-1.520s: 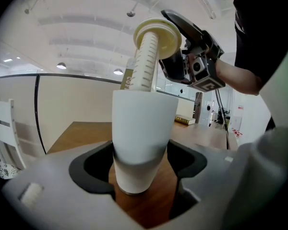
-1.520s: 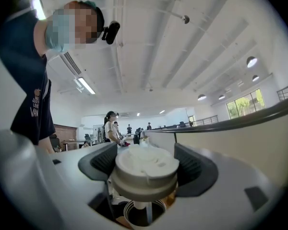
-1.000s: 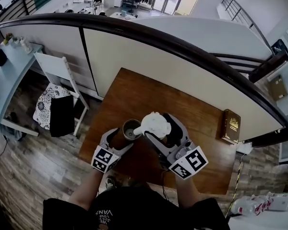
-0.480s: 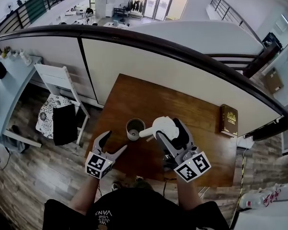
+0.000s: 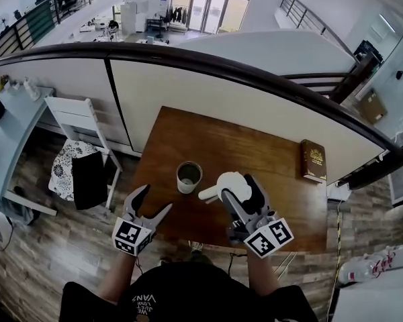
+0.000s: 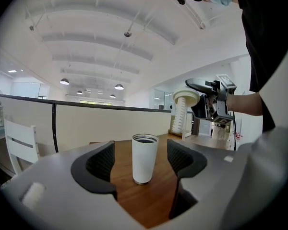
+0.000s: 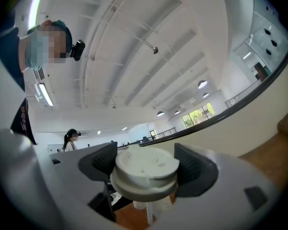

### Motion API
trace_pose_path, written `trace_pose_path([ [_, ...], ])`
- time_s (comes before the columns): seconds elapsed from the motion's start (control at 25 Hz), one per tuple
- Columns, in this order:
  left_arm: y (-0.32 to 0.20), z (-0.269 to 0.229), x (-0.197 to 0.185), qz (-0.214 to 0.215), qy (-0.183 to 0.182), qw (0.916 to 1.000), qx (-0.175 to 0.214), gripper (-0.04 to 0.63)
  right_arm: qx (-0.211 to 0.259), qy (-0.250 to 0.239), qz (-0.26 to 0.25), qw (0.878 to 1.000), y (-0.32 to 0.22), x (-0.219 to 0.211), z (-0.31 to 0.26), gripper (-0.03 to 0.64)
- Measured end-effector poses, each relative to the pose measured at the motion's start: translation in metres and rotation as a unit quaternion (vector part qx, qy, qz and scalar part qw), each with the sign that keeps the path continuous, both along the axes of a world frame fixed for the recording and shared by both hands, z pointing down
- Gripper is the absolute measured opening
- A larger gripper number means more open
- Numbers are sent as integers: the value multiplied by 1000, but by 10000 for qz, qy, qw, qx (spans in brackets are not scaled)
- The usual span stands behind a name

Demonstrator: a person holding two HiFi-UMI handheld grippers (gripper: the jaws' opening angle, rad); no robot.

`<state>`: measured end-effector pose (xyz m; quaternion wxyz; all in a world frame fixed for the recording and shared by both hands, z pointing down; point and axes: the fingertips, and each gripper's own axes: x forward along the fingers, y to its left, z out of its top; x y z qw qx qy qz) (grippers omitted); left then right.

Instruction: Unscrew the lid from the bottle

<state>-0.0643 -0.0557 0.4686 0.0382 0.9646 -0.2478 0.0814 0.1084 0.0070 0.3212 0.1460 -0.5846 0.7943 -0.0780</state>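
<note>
The white bottle (image 5: 189,177) stands upright and open-topped on the brown table (image 5: 215,139); in the left gripper view the bottle (image 6: 145,158) shows dead ahead between the jaws but beyond them. My left gripper (image 5: 154,200) is open and empty, hanging off the table's near edge, short of the bottle. My right gripper (image 5: 232,184) is shut on the white lid (image 5: 230,182), held in the air to the right of the bottle. The right gripper view shows the lid (image 7: 146,172) clamped between both pads, its ribbed stem hanging below. The left gripper view also catches the lid (image 6: 186,98).
A brown book (image 5: 315,159) lies near the table's right edge. A white chair (image 5: 77,109) draped with cloth stands left of the table. A curved railing with pale panels (image 5: 208,92) runs behind the table. Wood floor lies around.
My left gripper has let go of the bottle and drawn back toward me, open. My right gripper has carried the lid off the bottle's top, rightward and nearer me.
</note>
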Motion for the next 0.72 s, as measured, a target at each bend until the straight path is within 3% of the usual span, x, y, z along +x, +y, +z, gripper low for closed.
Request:
trace_pose_path([
  [0.16, 12, -12, -4, 145, 80, 9998, 68, 328, -143, -57, 189, 9997, 13, -5, 14, 339],
  [0.56, 44, -27, -14, 293, 236, 9991, 193, 62, -444, -170, 384, 9981, 41, -24, 50, 339],
  [0.72, 54, -27, -20, 387, 212, 9990, 70, 17, -516, -74, 306, 9982, 46, -41, 56, 339],
])
